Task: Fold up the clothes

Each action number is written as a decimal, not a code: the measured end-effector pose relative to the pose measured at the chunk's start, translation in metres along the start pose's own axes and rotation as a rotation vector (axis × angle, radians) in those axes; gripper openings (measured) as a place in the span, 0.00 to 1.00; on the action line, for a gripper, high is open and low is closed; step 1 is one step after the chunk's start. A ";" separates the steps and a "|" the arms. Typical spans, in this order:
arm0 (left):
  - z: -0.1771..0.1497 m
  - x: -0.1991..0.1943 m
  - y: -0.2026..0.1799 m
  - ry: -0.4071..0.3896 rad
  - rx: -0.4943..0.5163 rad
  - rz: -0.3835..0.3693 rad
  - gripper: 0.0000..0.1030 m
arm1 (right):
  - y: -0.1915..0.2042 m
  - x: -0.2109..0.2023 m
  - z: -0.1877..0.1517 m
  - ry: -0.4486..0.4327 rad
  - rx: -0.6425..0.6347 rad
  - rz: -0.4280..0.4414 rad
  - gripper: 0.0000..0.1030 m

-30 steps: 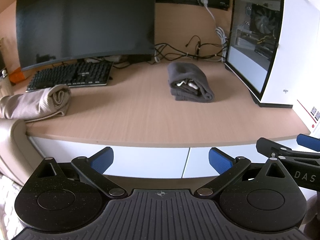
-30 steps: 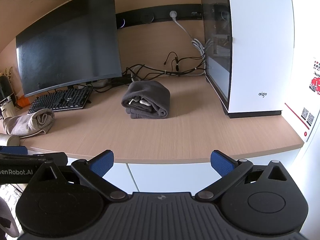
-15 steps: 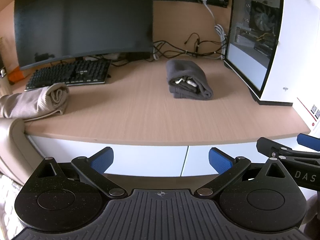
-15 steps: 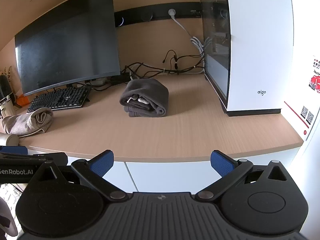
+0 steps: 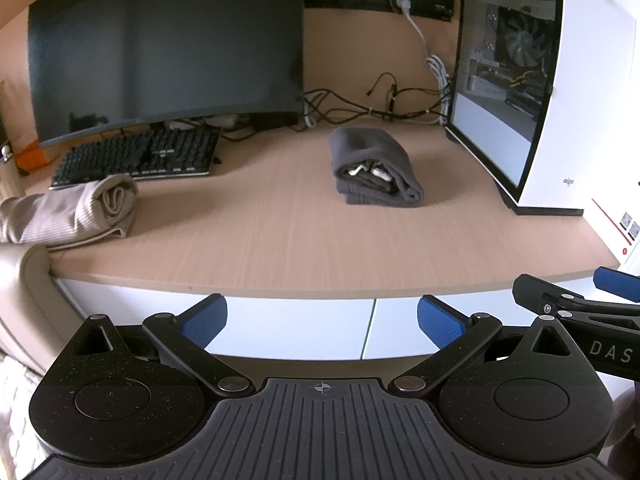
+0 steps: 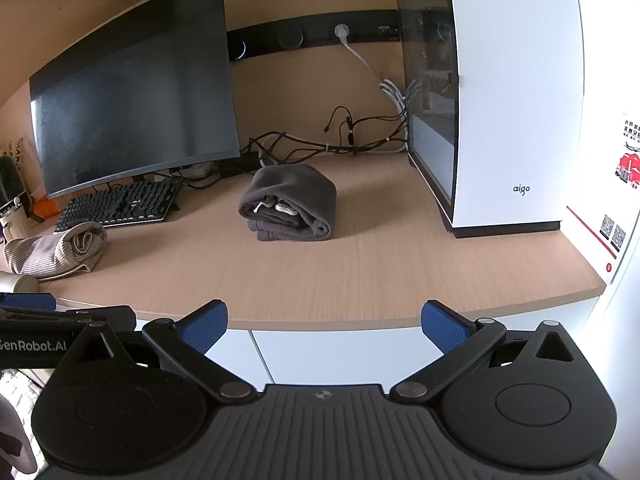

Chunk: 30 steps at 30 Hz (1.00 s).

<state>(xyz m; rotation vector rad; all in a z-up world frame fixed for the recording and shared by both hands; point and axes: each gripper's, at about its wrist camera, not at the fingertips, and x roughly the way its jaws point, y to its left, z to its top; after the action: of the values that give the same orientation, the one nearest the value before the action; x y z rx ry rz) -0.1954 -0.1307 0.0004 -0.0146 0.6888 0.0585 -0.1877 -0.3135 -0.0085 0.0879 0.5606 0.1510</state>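
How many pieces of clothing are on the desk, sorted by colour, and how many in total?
Dark grey: 1, the folded dark grey garment in the middle of the desk.
Beige ribbed: 1, the beige garment bundled at the desk's left edge, in front of the keyboard.
Total: 2

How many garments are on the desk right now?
2. A dark grey folded bundle lies mid-desk between the monitor and the white PC case. A beige ribbed garment sits at the desk's left edge, before the keyboard; it runs out of frame.
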 end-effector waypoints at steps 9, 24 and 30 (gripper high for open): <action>0.001 0.000 0.001 -0.003 0.001 -0.007 1.00 | 0.000 -0.001 0.000 -0.003 -0.004 -0.002 1.00; 0.001 0.002 0.002 0.007 -0.003 -0.009 1.00 | 0.001 0.001 0.000 0.007 -0.001 -0.004 1.00; 0.001 0.003 0.002 0.012 -0.005 -0.007 1.00 | 0.001 0.004 0.000 0.014 0.002 -0.001 1.00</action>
<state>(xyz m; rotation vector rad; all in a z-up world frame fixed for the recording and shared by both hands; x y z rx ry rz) -0.1922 -0.1285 -0.0009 -0.0222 0.7004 0.0534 -0.1845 -0.3119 -0.0101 0.0884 0.5743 0.1504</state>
